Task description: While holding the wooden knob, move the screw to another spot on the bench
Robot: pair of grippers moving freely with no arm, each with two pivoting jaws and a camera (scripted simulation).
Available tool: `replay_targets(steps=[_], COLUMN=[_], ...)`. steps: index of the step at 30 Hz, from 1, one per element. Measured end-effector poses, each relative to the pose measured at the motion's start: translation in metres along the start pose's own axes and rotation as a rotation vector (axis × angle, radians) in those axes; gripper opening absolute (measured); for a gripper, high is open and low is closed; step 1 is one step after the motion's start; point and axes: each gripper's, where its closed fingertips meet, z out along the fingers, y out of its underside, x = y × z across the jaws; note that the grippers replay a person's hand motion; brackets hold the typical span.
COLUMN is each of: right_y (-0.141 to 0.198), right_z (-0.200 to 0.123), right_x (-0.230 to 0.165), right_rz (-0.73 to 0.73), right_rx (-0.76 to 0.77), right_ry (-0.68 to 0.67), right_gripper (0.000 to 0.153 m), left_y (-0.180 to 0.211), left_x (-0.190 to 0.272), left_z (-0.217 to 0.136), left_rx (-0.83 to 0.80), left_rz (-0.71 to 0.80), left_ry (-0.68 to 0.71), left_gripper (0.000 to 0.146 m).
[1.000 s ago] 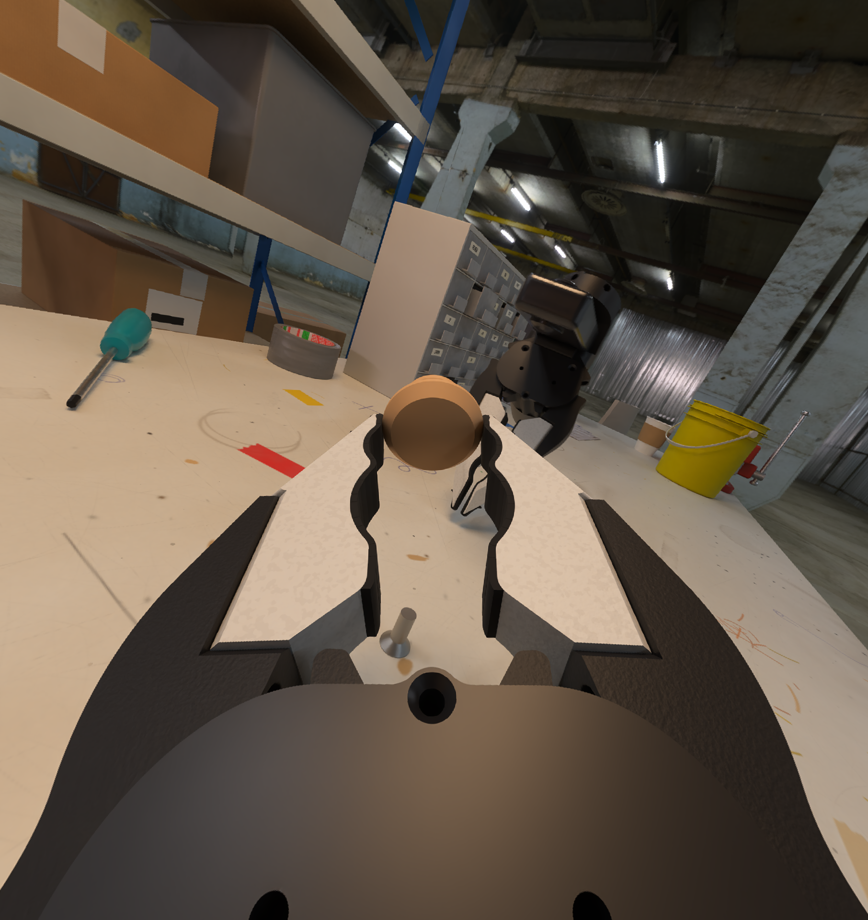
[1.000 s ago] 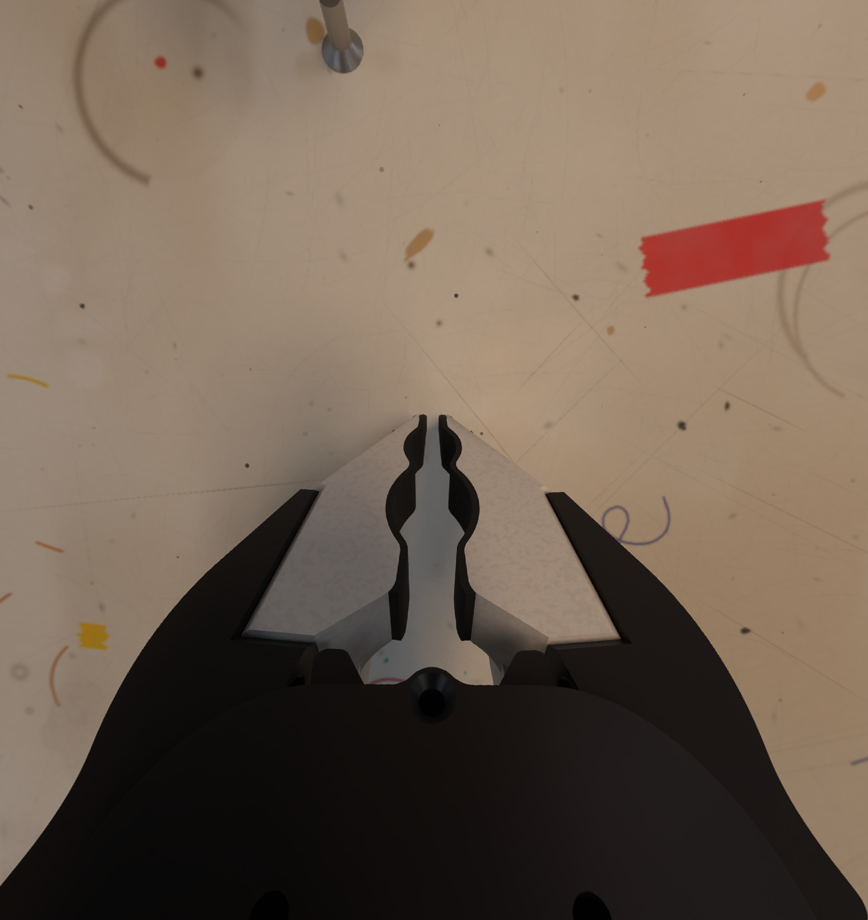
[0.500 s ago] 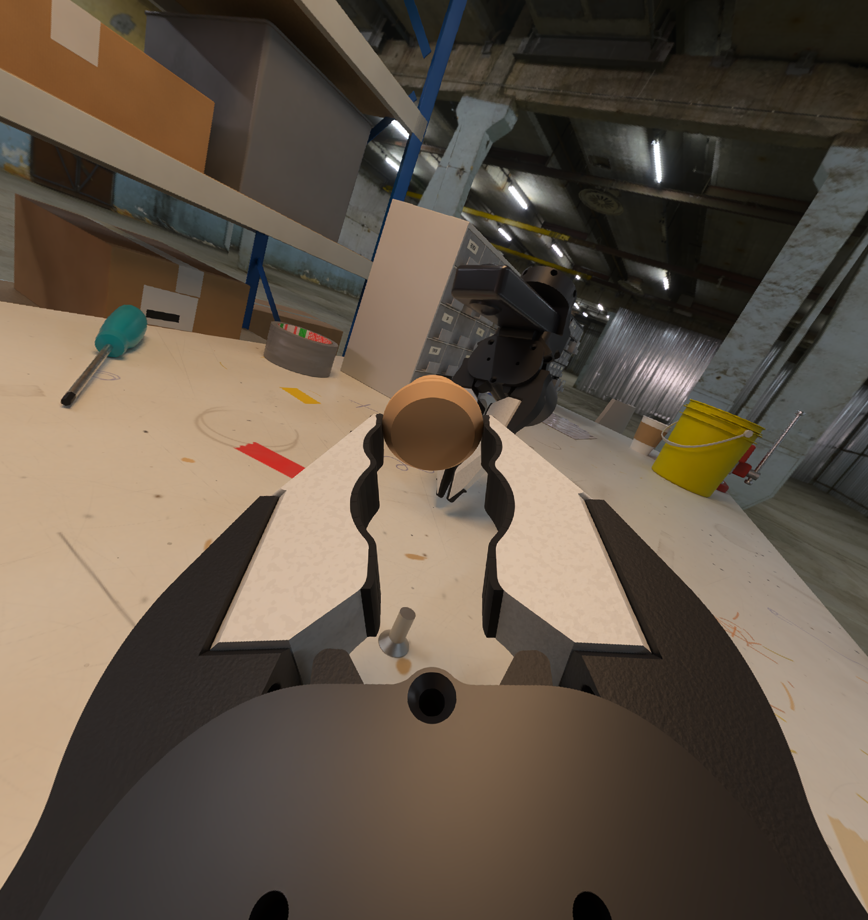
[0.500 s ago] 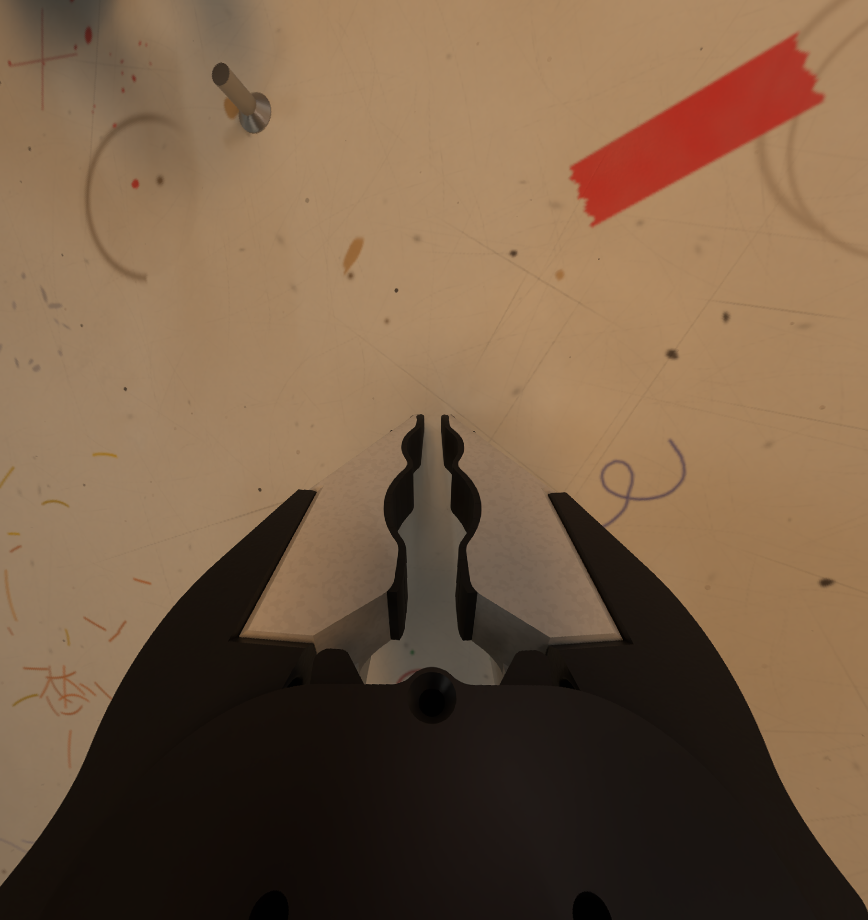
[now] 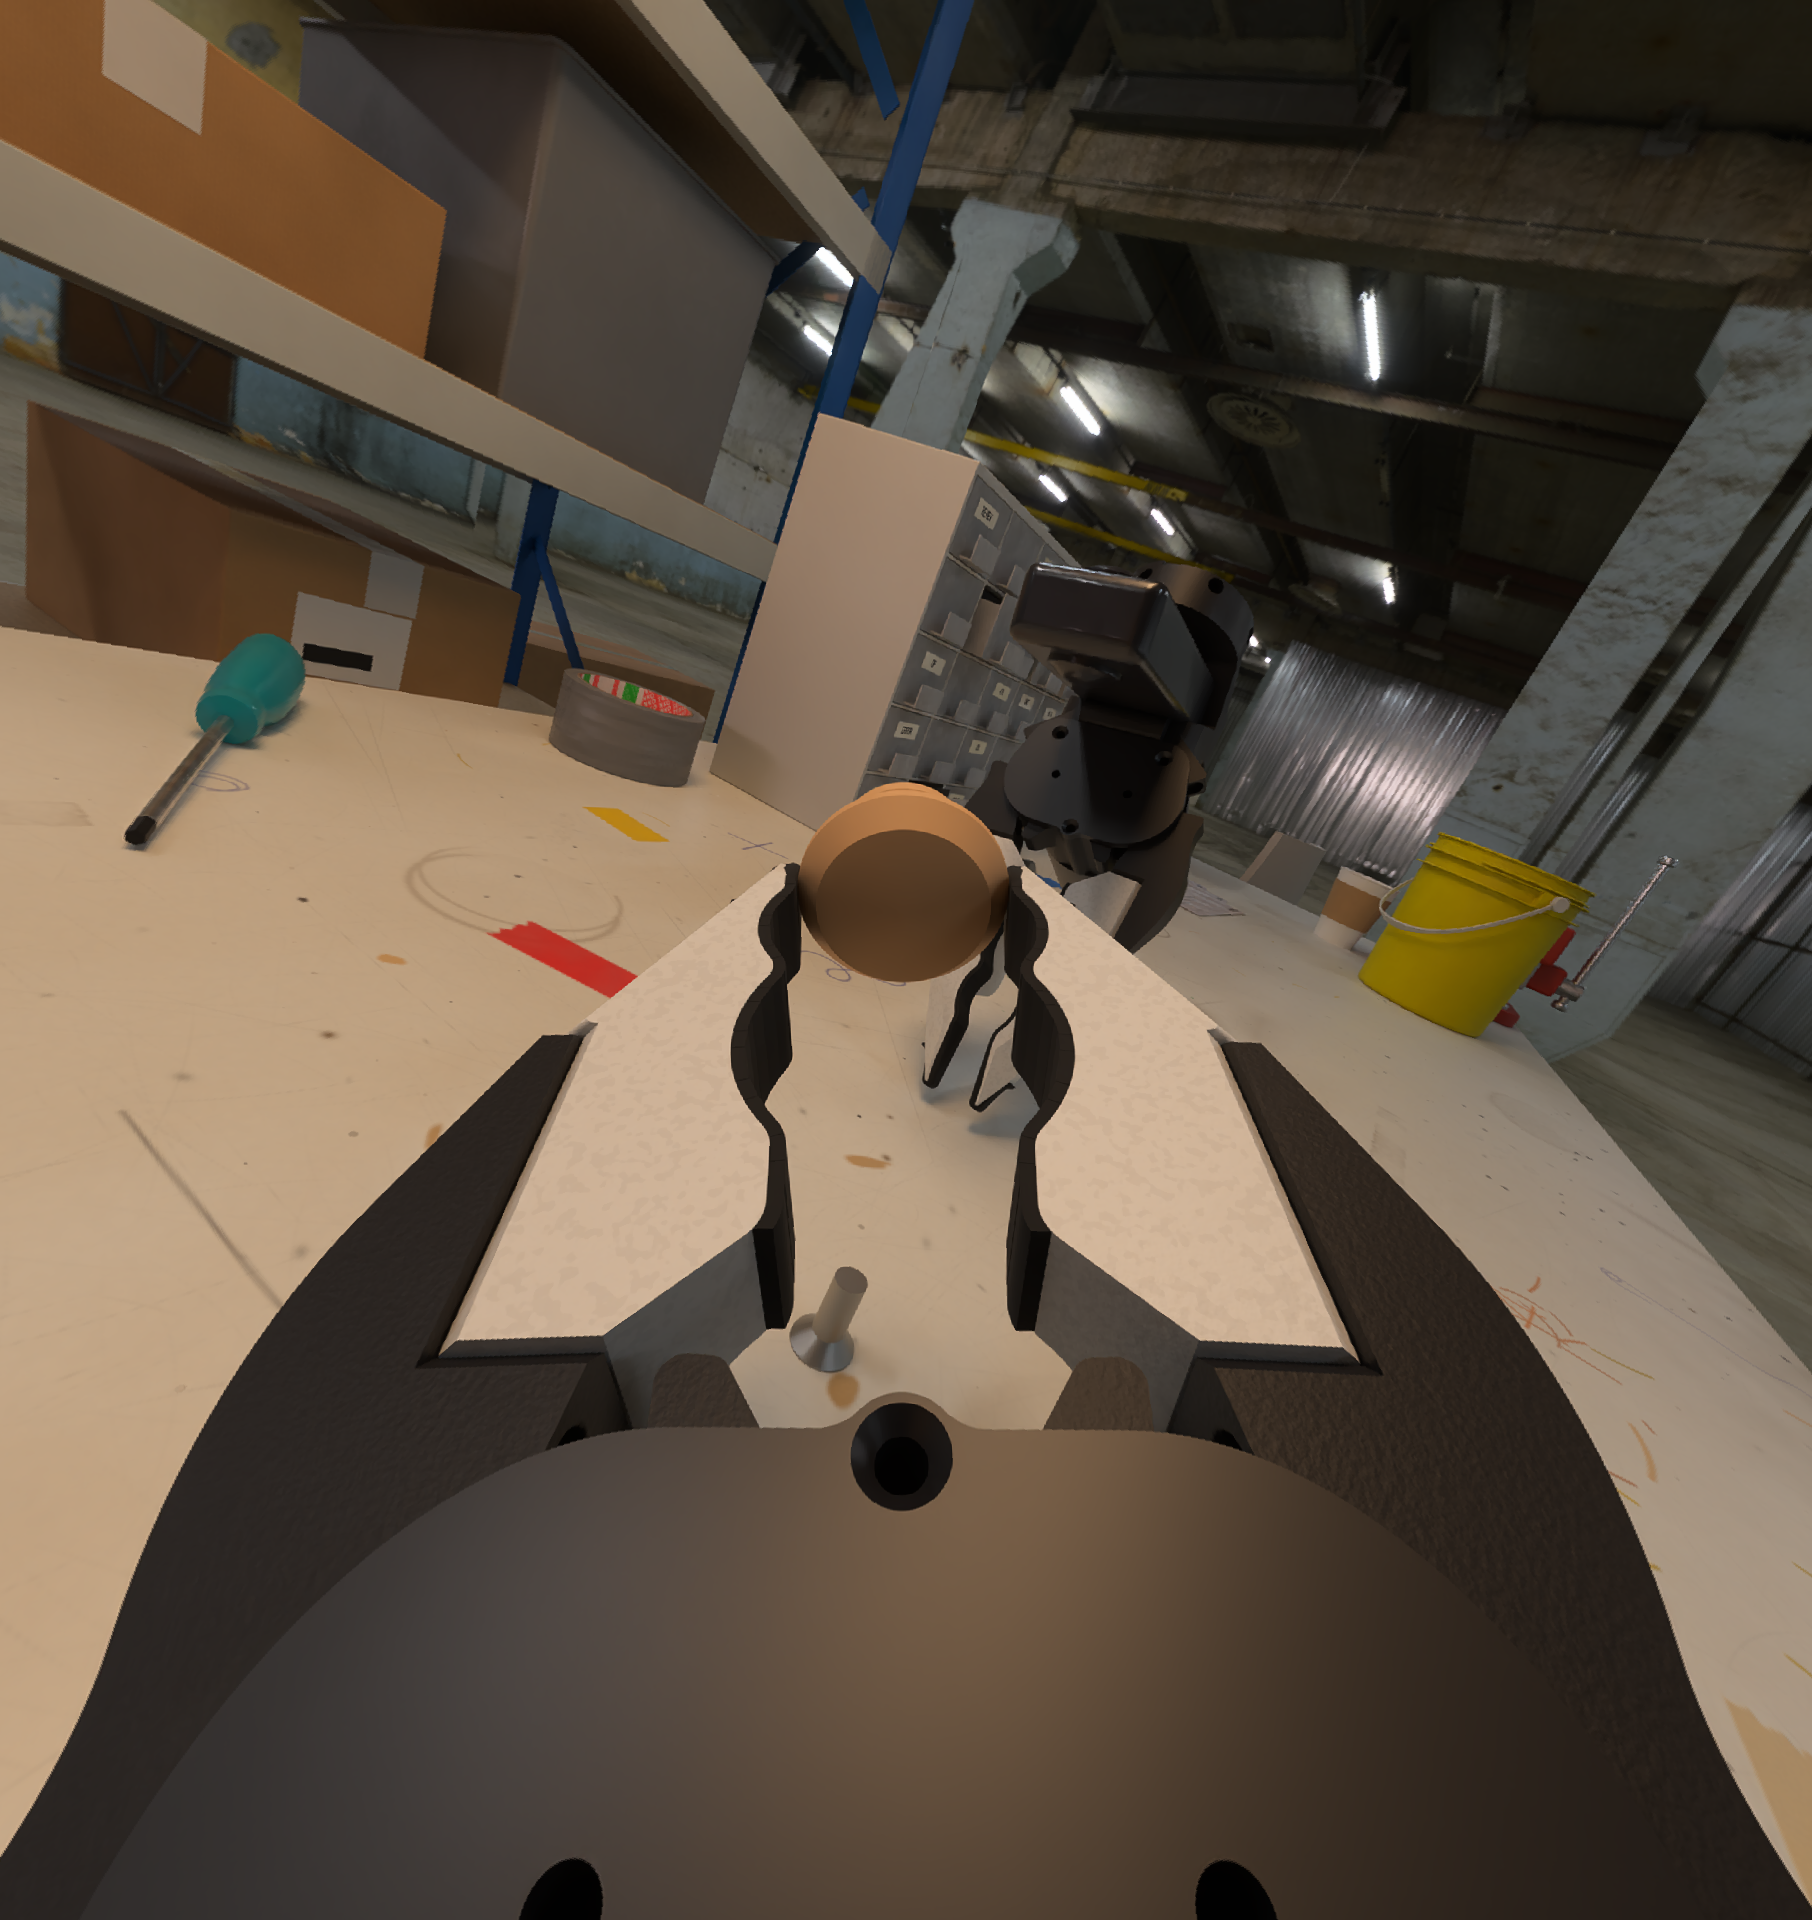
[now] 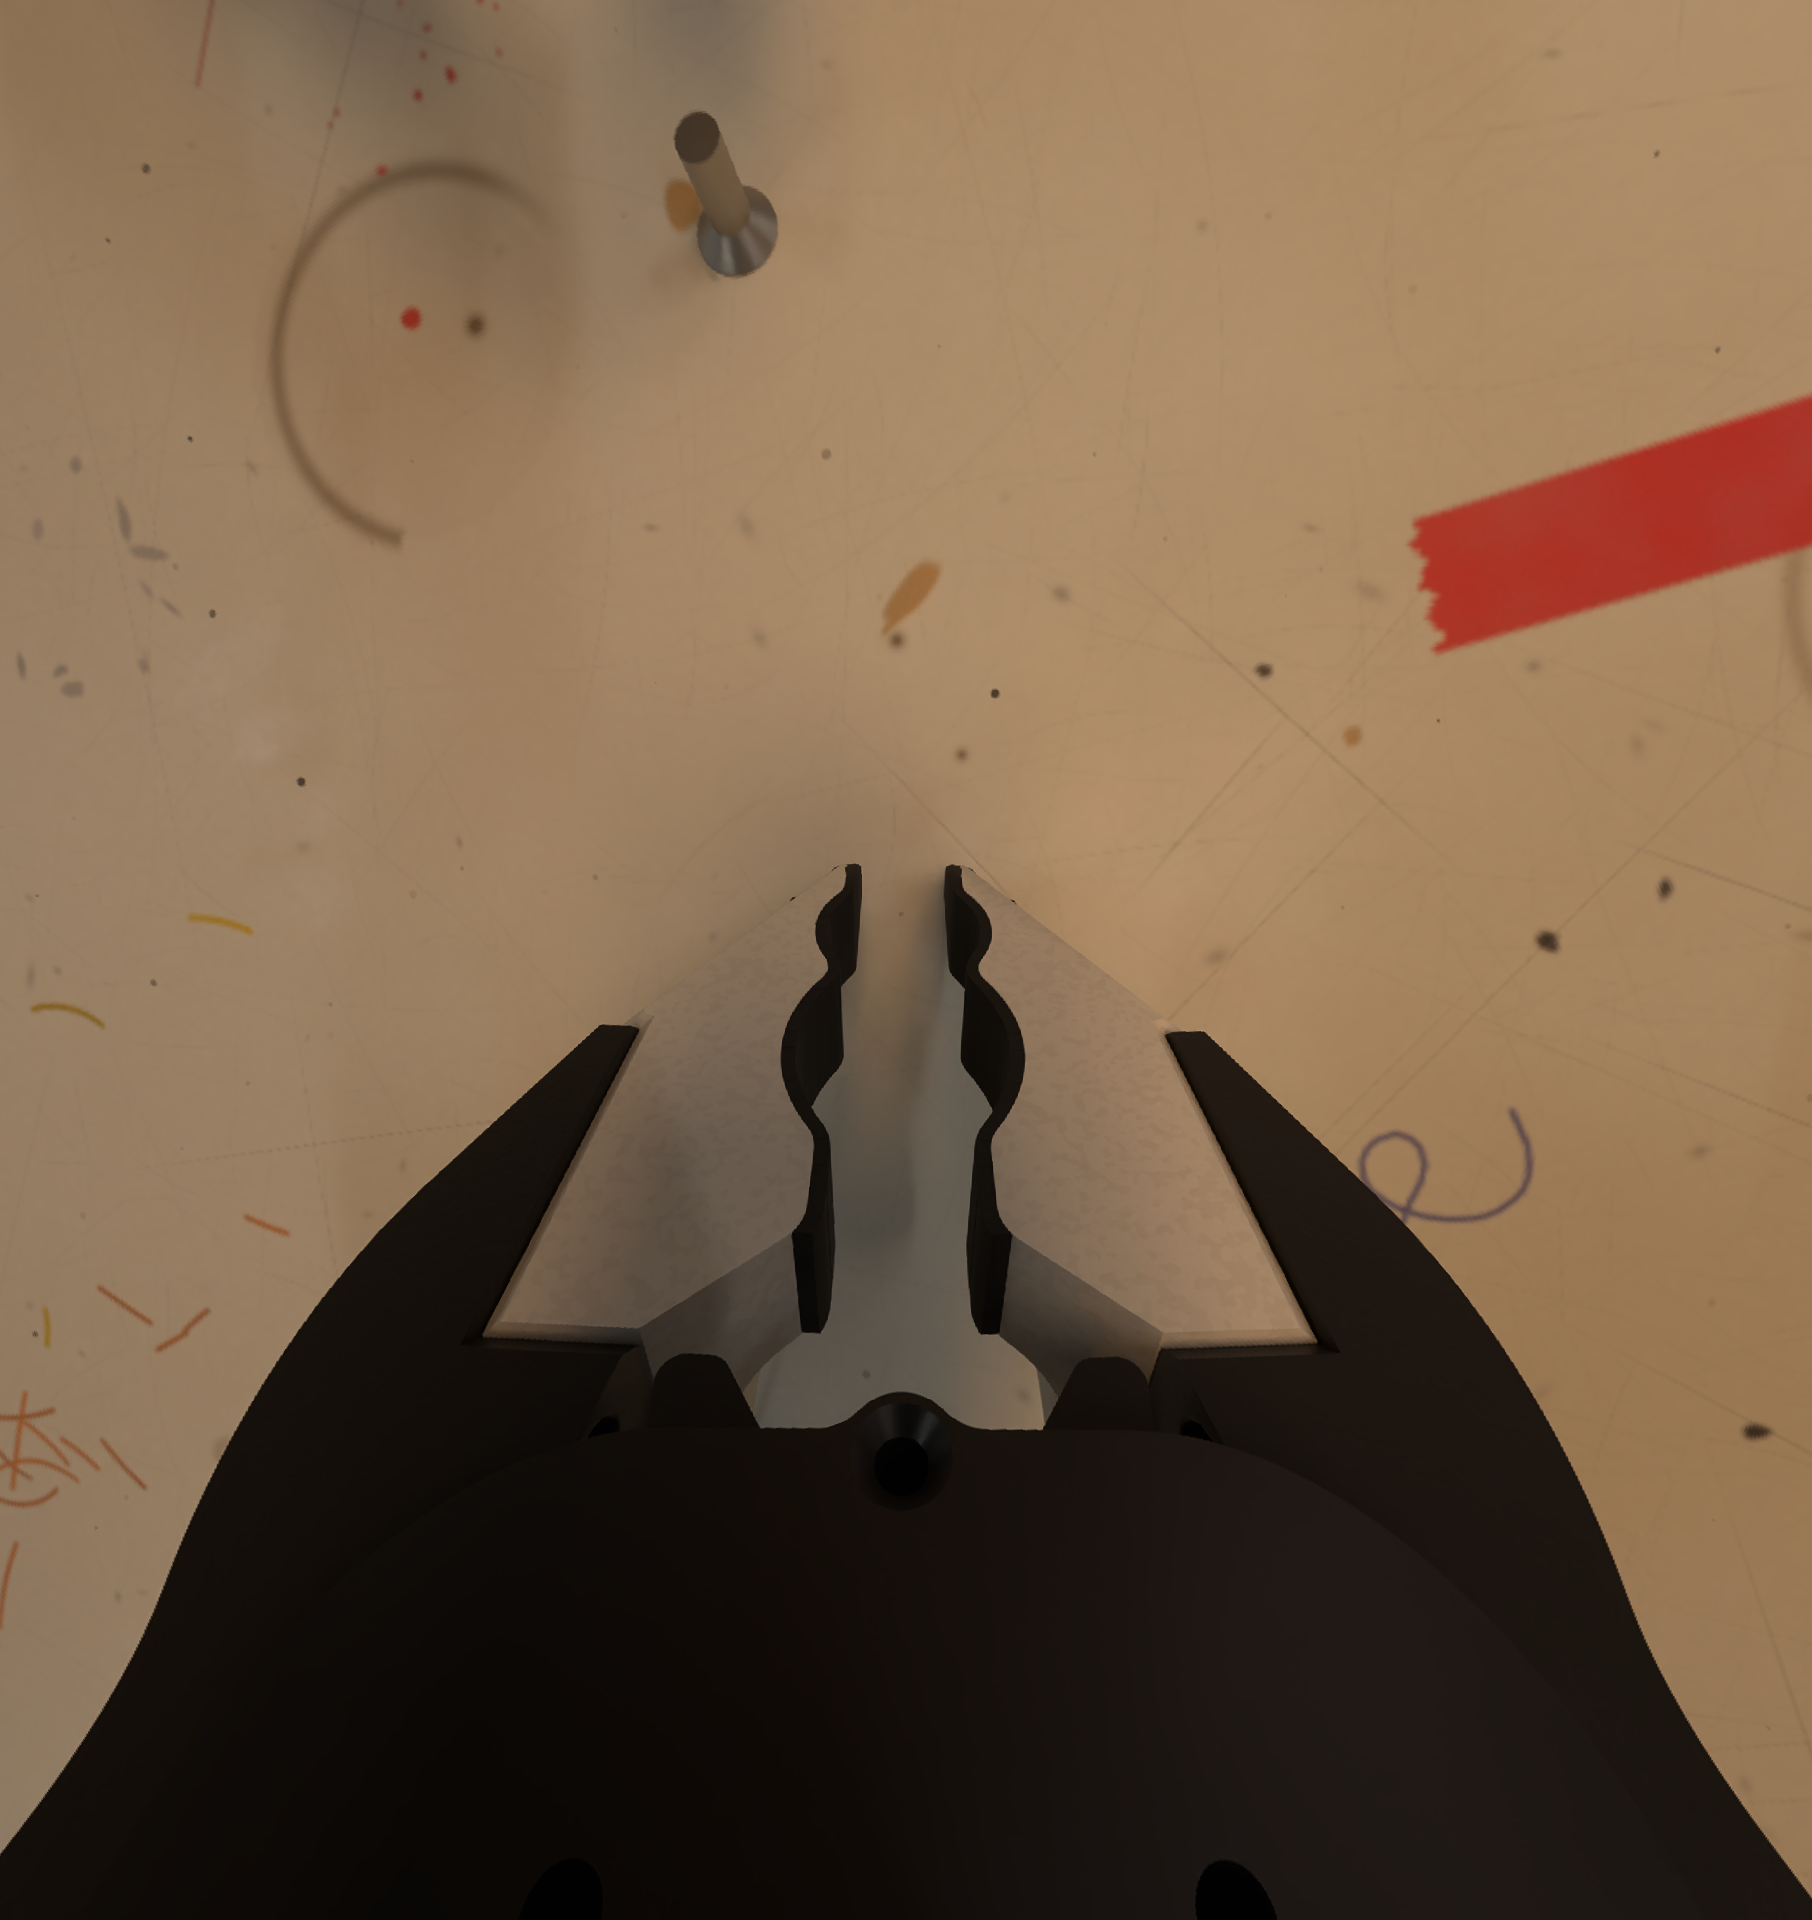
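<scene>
My left gripper [image 5: 900,902] is shut on the round wooden knob [image 5: 902,878] and holds it above the bench [image 5: 258,1039]. The metal screw [image 5: 827,1322] stands head-down on the bench below, between my left fingers near their base. In the right wrist view the screw [image 6: 725,203] stands ahead of my right gripper [image 6: 902,883], slightly left, well apart from it. The right gripper points straight down at the bench, its jaws a small gap apart and empty. It also shows in the left wrist view [image 5: 969,1070], just beyond the knob.
A teal-handled screwdriver [image 5: 237,707] lies at the far left. A tape roll [image 5: 627,727], a drawer cabinet [image 5: 860,623], a paper cup [image 5: 1349,904] and a yellow bucket [image 5: 1463,935] stand at the back. A red tape strip [image 6: 1629,520] lies right of the screw.
My right gripper's jaws have parted a little. It has turned and shifted over the bench, so the screw now sits nearer the middle ahead of it. The left gripper still holds the knob.
</scene>
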Motion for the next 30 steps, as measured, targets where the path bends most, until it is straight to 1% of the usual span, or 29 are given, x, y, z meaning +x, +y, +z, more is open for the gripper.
replay_targets(steps=[6, 11, 15, 20, 25, 28, 30], right_y=[0.001, -0.002, -0.011, -0.010, -0.012, -0.019, -0.019], right_z=[-0.008, 0.001, 0.003, -0.013, -0.016, -0.016, -0.015], right_x=[0.001, -0.001, 0.003, 0.009, 0.022, 0.030, 0.035], right_rz=[0.028, -0.005, -0.037, -0.045, -0.094, -0.064, -0.046], right_rx=[0.039, 0.021, 0.054, 0.109, 0.117, 0.140, 0.127], right_ry=[0.004, 0.005, 0.041, 0.095, 0.179, 0.179, 0.178], right_gripper=[0.016, 0.017, 0.018, 0.017, 0.016, 0.015, 0.015], left_y=[0.000, 0.000, 0.000, 0.000, 0.000, 0.000, 0.001], left_x=[0.000, 0.000, 0.000, 0.000, 0.000, 0.000, 0.000], left_z=[0.000, 0.000, 0.000, 0.000, 0.000, 0.000, 0.000], left_rx=[-0.002, -0.002, -0.001, -0.002, -0.003, -0.001, -0.003], left_rz=[-0.003, -0.003, -0.003, -0.005, -0.002, -0.002, -0.005], left_ry=[0.001, 0.001, 0.001, 0.001, 0.000, 0.000, -0.001], left_gripper=[0.039, 0.039, 0.039, 0.039, 0.039, 0.039, 0.039])
